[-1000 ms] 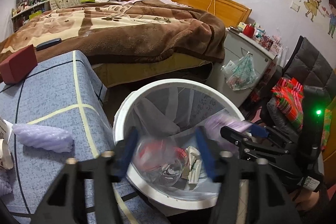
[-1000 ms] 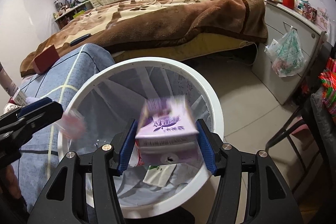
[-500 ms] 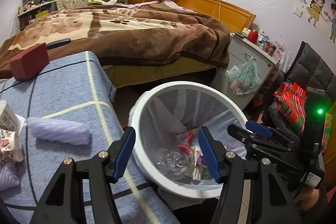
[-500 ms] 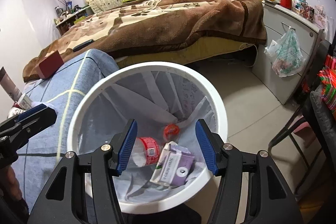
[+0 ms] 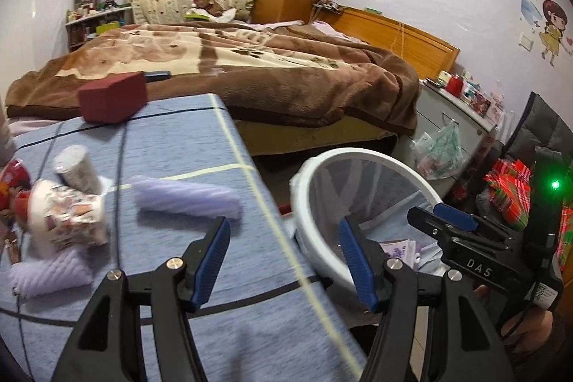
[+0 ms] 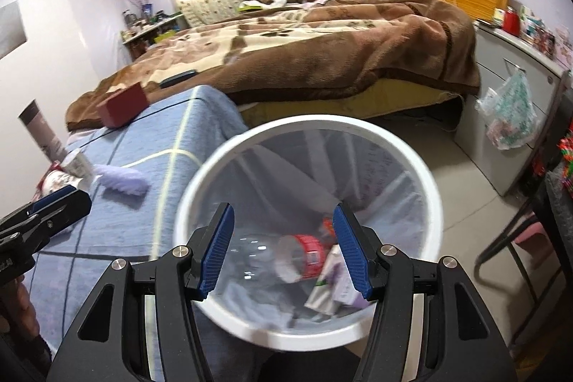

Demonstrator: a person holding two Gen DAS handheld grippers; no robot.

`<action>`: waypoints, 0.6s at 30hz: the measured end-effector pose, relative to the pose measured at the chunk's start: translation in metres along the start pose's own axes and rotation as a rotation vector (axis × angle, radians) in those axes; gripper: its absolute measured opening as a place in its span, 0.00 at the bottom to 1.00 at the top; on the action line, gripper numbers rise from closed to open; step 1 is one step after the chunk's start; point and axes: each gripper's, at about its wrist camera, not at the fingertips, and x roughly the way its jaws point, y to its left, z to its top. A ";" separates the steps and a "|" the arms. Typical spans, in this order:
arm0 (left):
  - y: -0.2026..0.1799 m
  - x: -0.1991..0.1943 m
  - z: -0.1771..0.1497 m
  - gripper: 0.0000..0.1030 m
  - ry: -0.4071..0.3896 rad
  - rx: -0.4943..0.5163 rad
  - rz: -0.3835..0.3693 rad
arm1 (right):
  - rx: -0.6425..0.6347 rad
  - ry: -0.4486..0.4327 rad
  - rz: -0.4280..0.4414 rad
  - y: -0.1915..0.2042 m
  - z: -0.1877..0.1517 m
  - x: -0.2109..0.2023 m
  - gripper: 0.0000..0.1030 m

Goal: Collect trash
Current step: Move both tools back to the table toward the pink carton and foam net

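Observation:
A white bin (image 6: 322,124) with a clear liner stands beside the blue-clothed table (image 5: 172,145). Inside it lie a clear bottle with a red label (image 6: 286,256) and a purple carton (image 6: 336,281). My right gripper (image 6: 283,231) hangs open above the bin with nothing between its fingers. My left gripper (image 5: 283,249) is open and empty over the table's edge beside the bin's rim (image 5: 304,188). On the table lie a purple foam sleeve (image 5: 186,199), a second one (image 5: 46,274), a crumpled printed cup (image 5: 68,217) and a grey tube (image 5: 75,170).
A dark red box (image 5: 112,97) sits at the table's far end. Behind it is a bed with a brown blanket (image 5: 286,73). A grey cabinet with a hanging plastic bag (image 6: 508,113) stands to the right, and a chair (image 6: 519,238) is near the bin.
The purple carton left my right gripper and fell into the bin. My left gripper swung left from above the bin to over the table's edge, and more table trash came into view.

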 end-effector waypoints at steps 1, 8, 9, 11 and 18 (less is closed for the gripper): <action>0.005 -0.004 -0.001 0.64 -0.004 -0.008 0.008 | -0.012 -0.002 0.007 0.005 -0.001 0.000 0.58; 0.039 -0.027 -0.010 0.64 -0.034 -0.050 0.066 | -0.061 0.000 0.051 0.033 -0.003 0.001 0.58; 0.044 -0.031 -0.012 0.64 -0.040 -0.058 0.076 | -0.070 -0.002 0.060 0.037 -0.003 0.001 0.58; 0.054 -0.037 -0.015 0.64 -0.048 -0.072 0.090 | -0.088 -0.004 0.075 0.046 -0.004 0.000 0.58; 0.092 -0.063 -0.026 0.64 -0.082 -0.138 0.152 | -0.151 0.003 0.133 0.077 -0.009 0.001 0.58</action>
